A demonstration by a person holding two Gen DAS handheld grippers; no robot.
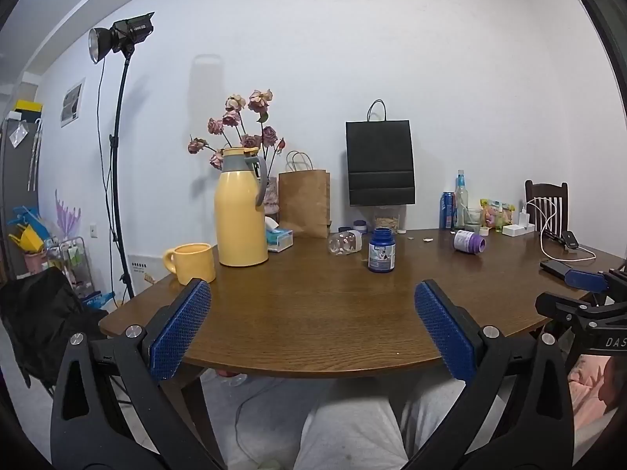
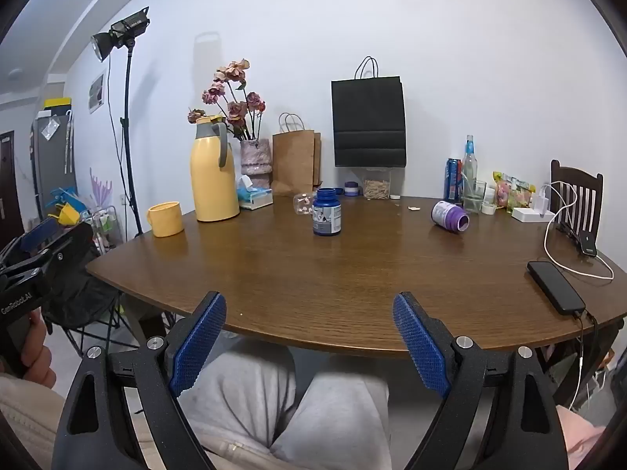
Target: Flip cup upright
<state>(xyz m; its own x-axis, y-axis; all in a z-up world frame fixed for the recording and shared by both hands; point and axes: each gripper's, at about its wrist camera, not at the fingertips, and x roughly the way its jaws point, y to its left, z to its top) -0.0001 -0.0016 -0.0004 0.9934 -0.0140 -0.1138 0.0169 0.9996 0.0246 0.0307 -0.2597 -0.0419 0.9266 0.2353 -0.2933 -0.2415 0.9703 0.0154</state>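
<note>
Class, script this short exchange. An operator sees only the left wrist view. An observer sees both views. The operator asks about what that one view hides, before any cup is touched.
Operator: What holds the dried pink roses? The tall yellow thermos flask hides most of it from me.
Observer: A mottled pink vase, standing just behind the flask.
Operator: I only glimpse the right gripper at my frame's edge. Is it holding anything?
Observer: No. Its jaws are wide apart and empty, at the near edge of the brown wooden table.
</note>
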